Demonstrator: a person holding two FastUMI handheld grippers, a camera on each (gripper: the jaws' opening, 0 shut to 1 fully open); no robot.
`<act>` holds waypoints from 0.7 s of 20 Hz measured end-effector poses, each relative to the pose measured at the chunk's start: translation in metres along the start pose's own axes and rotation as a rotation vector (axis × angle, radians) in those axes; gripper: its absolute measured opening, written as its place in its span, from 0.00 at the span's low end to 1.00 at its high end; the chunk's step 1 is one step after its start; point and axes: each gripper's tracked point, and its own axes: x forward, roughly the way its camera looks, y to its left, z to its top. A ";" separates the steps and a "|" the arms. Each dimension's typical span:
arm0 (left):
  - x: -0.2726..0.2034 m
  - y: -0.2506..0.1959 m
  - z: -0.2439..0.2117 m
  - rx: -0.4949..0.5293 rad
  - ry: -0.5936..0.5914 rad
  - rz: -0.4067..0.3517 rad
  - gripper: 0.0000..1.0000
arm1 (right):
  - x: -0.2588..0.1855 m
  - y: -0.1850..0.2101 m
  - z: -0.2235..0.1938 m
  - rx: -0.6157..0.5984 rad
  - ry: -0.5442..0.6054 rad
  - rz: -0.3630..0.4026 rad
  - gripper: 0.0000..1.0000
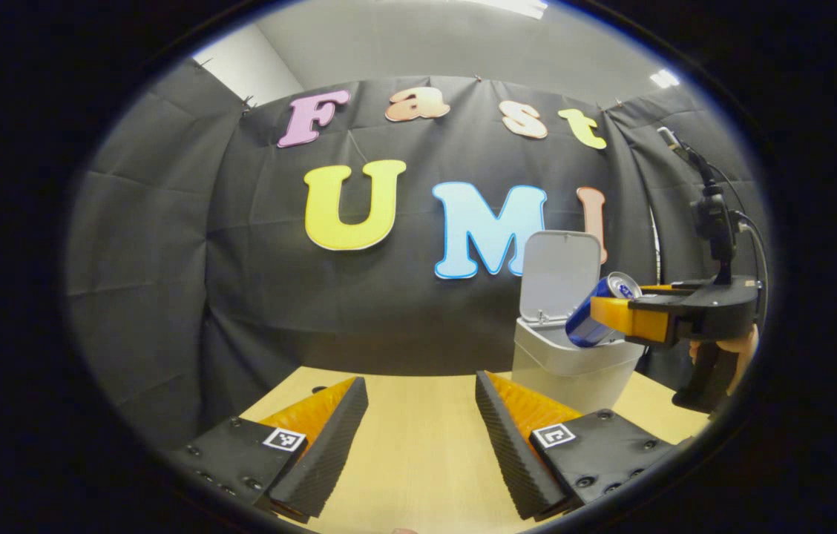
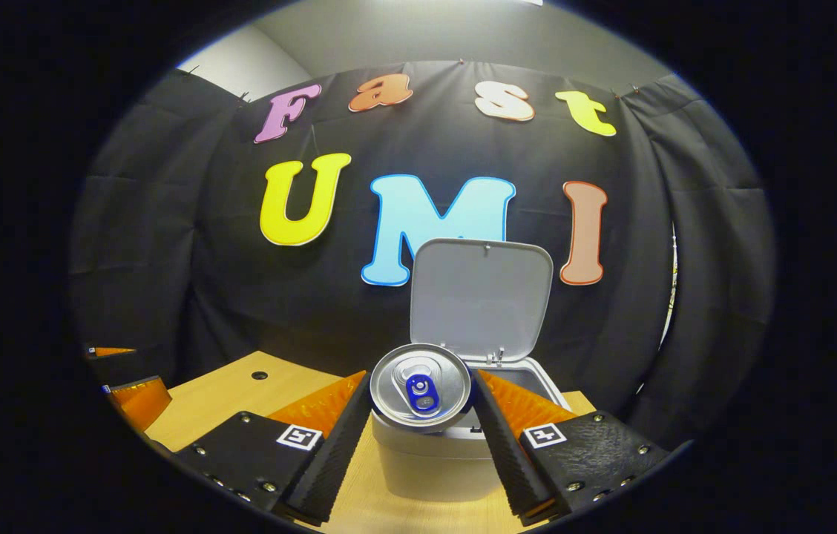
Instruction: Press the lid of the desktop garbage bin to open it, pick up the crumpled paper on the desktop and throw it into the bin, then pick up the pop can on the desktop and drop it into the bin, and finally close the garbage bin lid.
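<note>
1. The right gripper (image 1: 630, 315) is held out level from the bin's right side, a person's hand (image 1: 737, 348) wrapped around its handle below the body.
2. Its jaws are clamped on the blue pop can (image 2: 421, 387), one finger pressing on each side of it. In the left gripper view the can (image 1: 600, 310) tilts, its silver top raised and its base dipping toward the bin's mouth.
3. The can hangs right above the bin's open rim, clear of the worktop (image 1: 418, 437).
4. The white garbage bin (image 1: 574, 363) stands on the worktop with its lid (image 2: 481, 297) swung up and standing upright behind the opening, against the black cloth wall.
5. The left gripper (image 1: 422, 415) is low, to the left of the bin, pointing over the bare wood toward the cloth wall. Its jaws stand wide apart with nothing between them; they hold nothing.
6. From the right gripper view, the edge of the left gripper (image 2: 129, 393) shows far to the left of the bin, well apart from it.
7. I cannot tell from here what lies inside the bin; the can and the rim hide its bottom.
</note>
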 end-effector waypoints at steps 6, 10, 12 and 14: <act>0.003 0.004 0.000 -0.015 -0.001 0.015 0.95 | 0.015 0.001 -0.016 0.004 0.061 0.002 0.84; 0.005 0.002 0.000 -0.015 -0.002 0.004 0.95 | 0.019 0.008 -0.024 0.002 0.092 0.023 0.85; 0.005 0.002 0.001 -0.014 -0.005 0.002 0.95 | 0.020 0.006 -0.023 -0.007 0.093 0.018 0.85; 0.006 0.002 0.001 -0.017 -0.003 0.001 0.95 | 0.019 0.005 -0.021 -0.013 0.083 0.011 0.86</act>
